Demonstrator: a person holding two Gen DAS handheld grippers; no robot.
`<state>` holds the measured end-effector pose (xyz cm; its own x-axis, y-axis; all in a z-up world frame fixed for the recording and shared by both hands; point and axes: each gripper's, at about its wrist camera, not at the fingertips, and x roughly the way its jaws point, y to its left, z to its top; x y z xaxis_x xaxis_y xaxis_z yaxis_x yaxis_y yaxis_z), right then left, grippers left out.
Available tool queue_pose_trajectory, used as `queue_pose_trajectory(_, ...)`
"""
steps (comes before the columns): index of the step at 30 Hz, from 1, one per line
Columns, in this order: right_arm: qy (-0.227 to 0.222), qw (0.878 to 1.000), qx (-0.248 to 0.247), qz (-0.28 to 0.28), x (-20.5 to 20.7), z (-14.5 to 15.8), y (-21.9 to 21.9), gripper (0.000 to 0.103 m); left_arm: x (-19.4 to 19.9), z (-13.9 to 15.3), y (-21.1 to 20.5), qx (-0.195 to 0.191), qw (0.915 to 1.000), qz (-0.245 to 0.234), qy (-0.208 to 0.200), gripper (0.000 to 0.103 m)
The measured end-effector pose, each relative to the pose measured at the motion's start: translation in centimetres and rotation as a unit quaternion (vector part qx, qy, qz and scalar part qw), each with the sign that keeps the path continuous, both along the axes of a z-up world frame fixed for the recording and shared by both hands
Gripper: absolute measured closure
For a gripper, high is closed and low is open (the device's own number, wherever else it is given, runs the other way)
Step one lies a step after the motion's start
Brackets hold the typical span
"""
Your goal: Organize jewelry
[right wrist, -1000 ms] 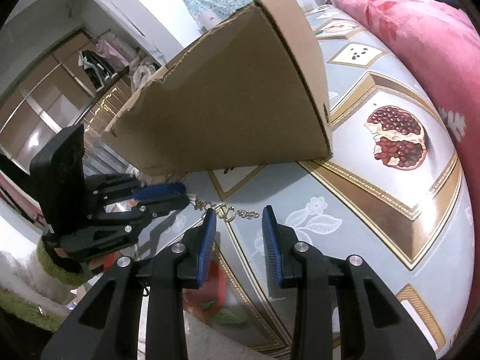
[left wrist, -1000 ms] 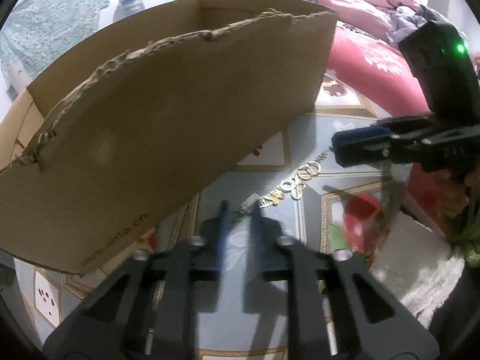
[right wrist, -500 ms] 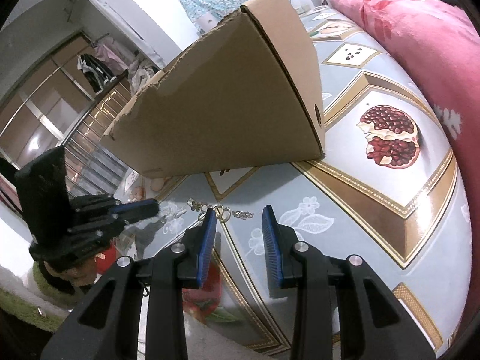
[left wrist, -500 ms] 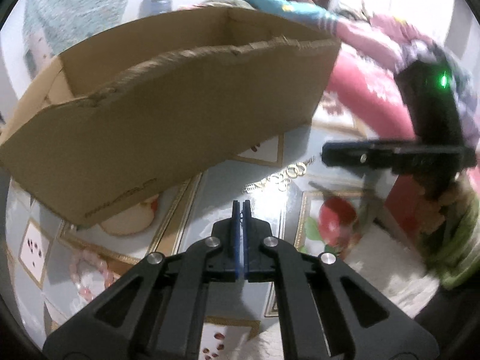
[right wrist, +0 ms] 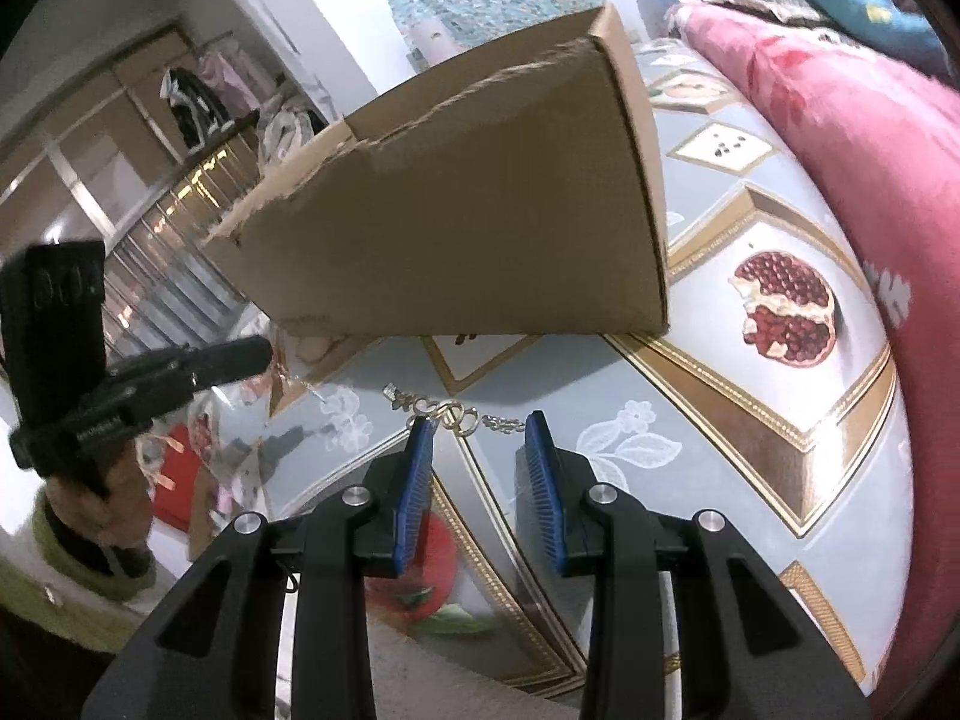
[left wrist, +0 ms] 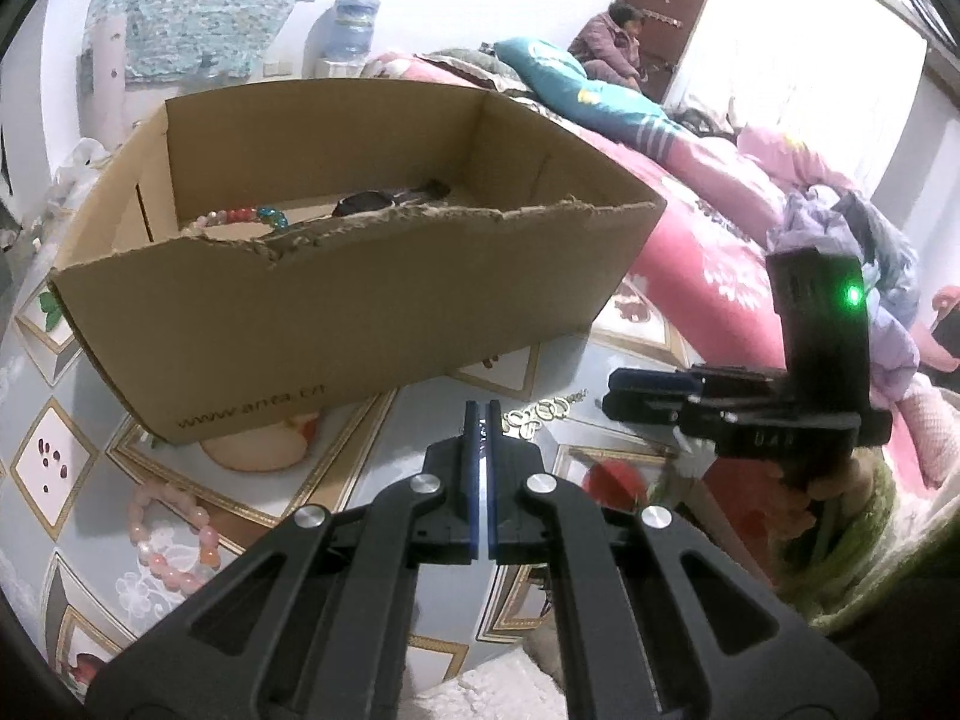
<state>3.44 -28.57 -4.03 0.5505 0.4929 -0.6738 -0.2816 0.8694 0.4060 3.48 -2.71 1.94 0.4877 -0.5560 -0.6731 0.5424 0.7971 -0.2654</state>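
Note:
An open cardboard box (left wrist: 360,300) holds a bead bracelet (left wrist: 240,217) and a dark watch-like piece (left wrist: 372,201). A gold chain with rings (left wrist: 543,411) lies on the patterned cloth in front of the box. My left gripper (left wrist: 480,414) is shut on the chain's thin end. In the right wrist view a fine strand runs from the left gripper (right wrist: 264,351) down to the chain (right wrist: 450,411). My right gripper (right wrist: 477,426) stands open just short of the rings with nothing between its pads. A pink bead bracelet (left wrist: 174,534) lies at the near left.
A red quilt (right wrist: 870,150) bounds the cloth on the right, close to the box (right wrist: 480,210). A person (left wrist: 612,42) sits far back by a door. A water bottle (left wrist: 354,30) stands behind the box. White fleece (left wrist: 498,684) edges the near side.
The left jaws closed at the chain's end, then the gripper rose and drew back, so the box's inside came into view. The right gripper barely moved and stayed open.

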Motion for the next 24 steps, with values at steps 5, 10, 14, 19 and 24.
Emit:
queue_pose_trajectory(5,-0.022,0.998,-0.06,0.009,-0.2,0.4,1.4,0.071,0.5,-0.8,-0.2,-0.005,0.9999,0.008,0.008,0.102)
queue_pose_trajectory(10,-0.035,0.995,-0.09,0.018,0.2,0.5,2.3,0.071,0.7,-1.5,-0.4,0.003,0.9999,0.008,0.014,0.102)
queue_pose_trajectory(14,-0.051,0.992,-0.111,0.037,0.2,0.7,3.4,0.075,0.7,-1.7,-0.6,0.006,0.9999,0.007,0.013,0.102)
queue_pose_trajectory(19,-0.061,0.986,-0.143,0.059,0.6,0.3,4.4,0.081,0.8,-1.9,-0.6,0.005,0.9998,0.007,0.015,0.102)
queue_pose_trajectory(24,-0.069,0.982,-0.16,0.074,0.9,0.2,4.6,0.082,0.9,-2.0,-0.6,0.005,0.9998,0.007,0.017,0.102)
